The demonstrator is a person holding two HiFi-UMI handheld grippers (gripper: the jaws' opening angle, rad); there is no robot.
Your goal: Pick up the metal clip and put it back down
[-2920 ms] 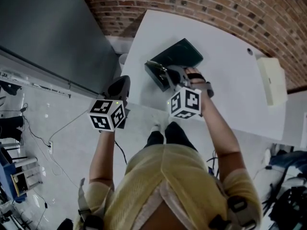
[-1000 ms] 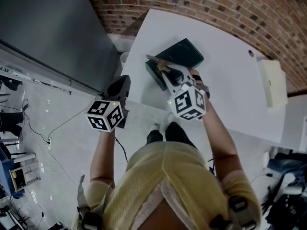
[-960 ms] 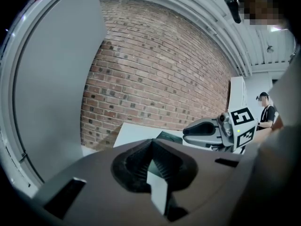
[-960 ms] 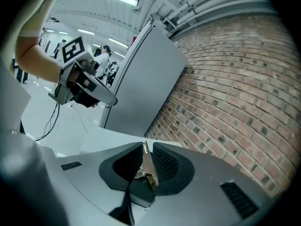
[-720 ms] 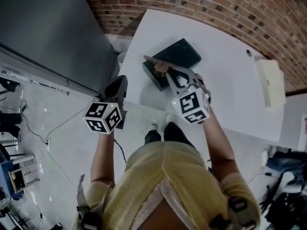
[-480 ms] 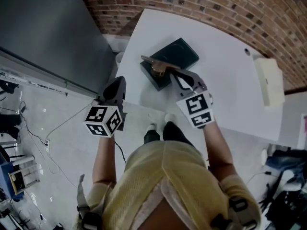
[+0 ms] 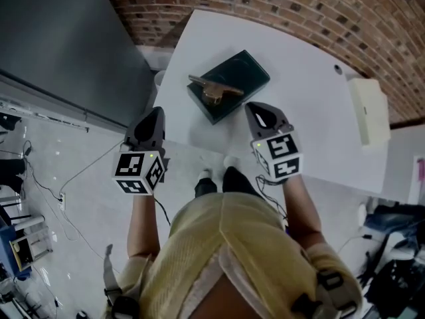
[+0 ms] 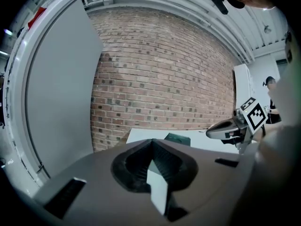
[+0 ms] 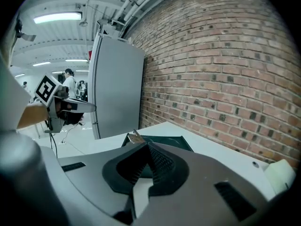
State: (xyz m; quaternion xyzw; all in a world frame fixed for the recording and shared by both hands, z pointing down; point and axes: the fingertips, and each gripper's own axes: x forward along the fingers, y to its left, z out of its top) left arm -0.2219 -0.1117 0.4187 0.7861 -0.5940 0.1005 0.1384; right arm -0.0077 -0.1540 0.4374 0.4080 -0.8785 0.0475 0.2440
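The metal clip lies on top of a dark green box on the white table. My right gripper sits just right of and nearer than the box, apart from the clip. Its jaws have just been closing with nothing between them and now stand shut. In the right gripper view the clip shows just beyond the jaw tips on the box. My left gripper hangs shut off the table's left edge; its own view shows the box ahead.
A pale rectangular block lies at the table's right end, and a small dark hole is in the top near it. A grey cabinet stands left, a brick wall behind. Cables run over the floor.
The right gripper let go of the clip, drew back toward the person, rolled and closed. The clip stays on the box. The left gripper barely shifted.
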